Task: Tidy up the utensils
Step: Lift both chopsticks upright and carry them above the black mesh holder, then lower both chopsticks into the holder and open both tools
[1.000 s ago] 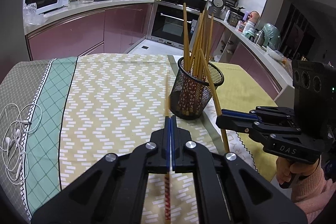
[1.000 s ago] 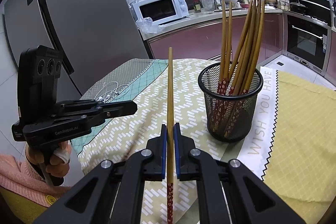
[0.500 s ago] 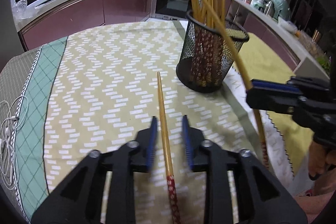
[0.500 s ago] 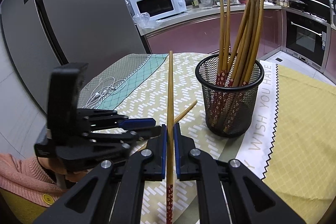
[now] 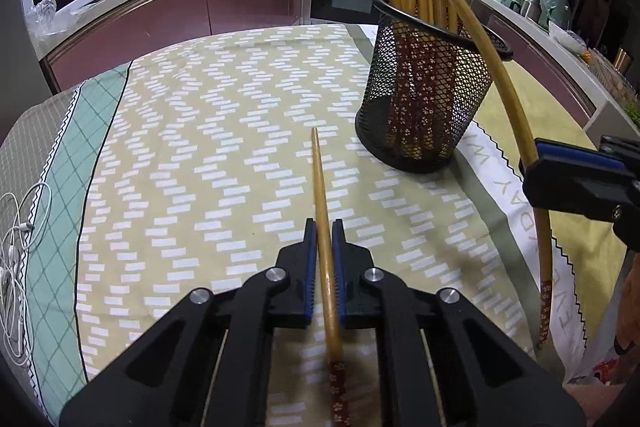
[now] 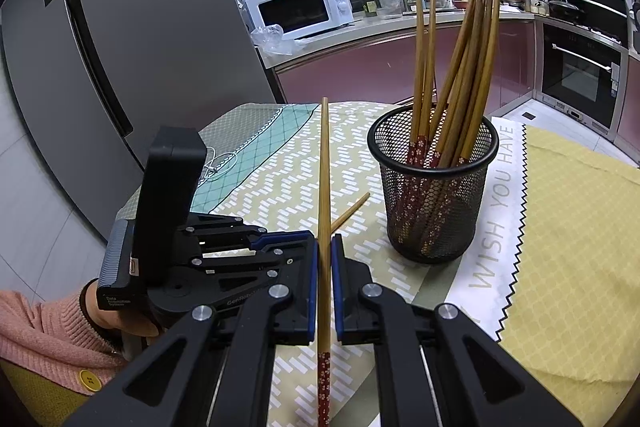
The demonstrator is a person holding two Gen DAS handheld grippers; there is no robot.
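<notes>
Meanwhile, the left hand-held gripper (image 5: 324, 247) closes its jaws on a chopstick (image 5: 322, 203) lying on the counter (image 5: 180, 155) just beside the mesh holder (image 5: 424, 99). The right hand-held gripper (image 6: 325, 267) clamps a second chopstick (image 6: 324, 163), raised near the holder. Pick-up is under way; next, each stick needs lifting and tipping into the holder.

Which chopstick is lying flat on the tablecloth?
The chopstick pinched in the left claw; the right claw's chopstick is raised, the rest stand in the mesh cup.
</notes>
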